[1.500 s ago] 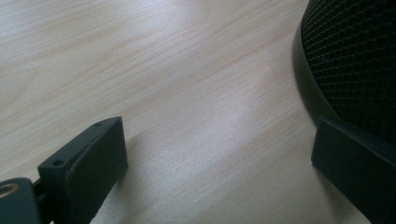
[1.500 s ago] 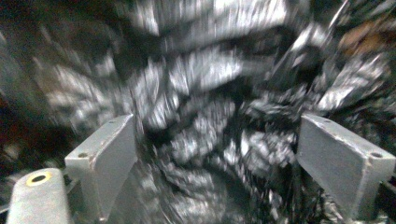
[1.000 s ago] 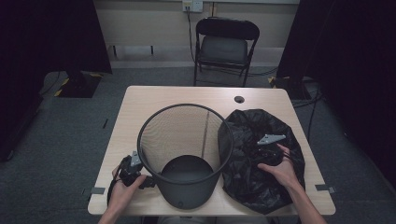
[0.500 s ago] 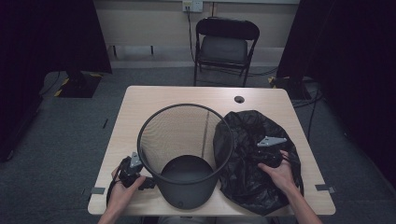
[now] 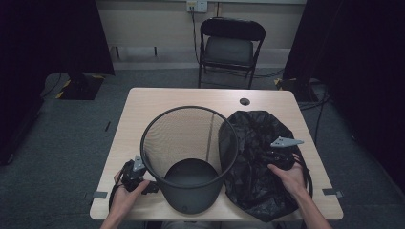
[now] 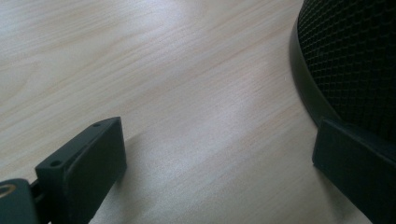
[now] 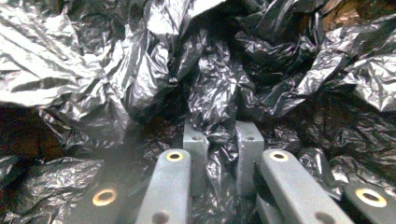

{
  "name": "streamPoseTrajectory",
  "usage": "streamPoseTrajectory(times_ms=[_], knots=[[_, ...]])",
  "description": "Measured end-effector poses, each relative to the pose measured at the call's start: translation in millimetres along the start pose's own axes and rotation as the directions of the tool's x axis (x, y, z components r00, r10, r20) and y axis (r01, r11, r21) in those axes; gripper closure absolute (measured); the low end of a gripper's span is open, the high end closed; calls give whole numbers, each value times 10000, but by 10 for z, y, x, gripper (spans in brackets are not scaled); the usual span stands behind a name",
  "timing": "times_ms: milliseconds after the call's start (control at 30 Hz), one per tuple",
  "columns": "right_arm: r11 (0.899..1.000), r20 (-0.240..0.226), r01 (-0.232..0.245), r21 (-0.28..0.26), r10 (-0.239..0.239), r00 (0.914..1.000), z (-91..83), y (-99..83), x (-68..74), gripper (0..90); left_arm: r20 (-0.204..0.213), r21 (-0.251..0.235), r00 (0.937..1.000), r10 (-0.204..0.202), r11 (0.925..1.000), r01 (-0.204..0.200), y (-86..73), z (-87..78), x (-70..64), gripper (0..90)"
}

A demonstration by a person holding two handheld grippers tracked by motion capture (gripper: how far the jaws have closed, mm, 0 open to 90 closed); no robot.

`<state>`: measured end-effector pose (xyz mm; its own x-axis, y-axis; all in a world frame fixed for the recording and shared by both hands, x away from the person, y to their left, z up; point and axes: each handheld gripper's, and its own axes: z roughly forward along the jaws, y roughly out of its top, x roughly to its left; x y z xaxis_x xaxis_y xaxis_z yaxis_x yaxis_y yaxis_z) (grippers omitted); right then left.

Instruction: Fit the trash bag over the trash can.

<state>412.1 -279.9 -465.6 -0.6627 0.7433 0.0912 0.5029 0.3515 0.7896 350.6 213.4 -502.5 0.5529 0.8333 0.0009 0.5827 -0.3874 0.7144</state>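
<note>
Left gripper (image 5: 149, 187) sits low at the table's (image 5: 143, 109) near-left edge, tight against the foot of the bin (image 5: 188, 157), jaws spread wide with bare wood between them. The left gripper view brings that up close: one jaw lies out on the table (image 6: 187, 84), the other rests against the bin (image 6: 350, 60) wall, touching its dark base rim, nothing held. Centre stage, the mesh bin stands upright, mouth open, solid floor visible inside, and it blocks the direct line between the two hands. Just beside it, touching its right wall, lies the bag (image 5: 258, 138), a crumpled black heap spread toward the table's right and near edges. Right gripper (image 5: 267, 157) is down on that heap; the right gripper view shows its jaws nearly together, pinching a fold of the bag (image 7: 219, 93) between them. Back of the table, a small cable hole (image 5: 244, 101); beyond it a folding chair (image 5: 229, 47) faces in
</note>
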Motion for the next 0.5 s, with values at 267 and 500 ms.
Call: streamPoseTrajectory(times_ms=[267,500], knots=[[9975,-16,-13,-700,11,10000,-152,60,21,797,-2,7,10000,4,10000,-4,0,0,1,18],[9887,-251,-188,-1488,153,9996,-323,159,29,801,-6,62,10000,-81,9999,81,6,9,9,0]])
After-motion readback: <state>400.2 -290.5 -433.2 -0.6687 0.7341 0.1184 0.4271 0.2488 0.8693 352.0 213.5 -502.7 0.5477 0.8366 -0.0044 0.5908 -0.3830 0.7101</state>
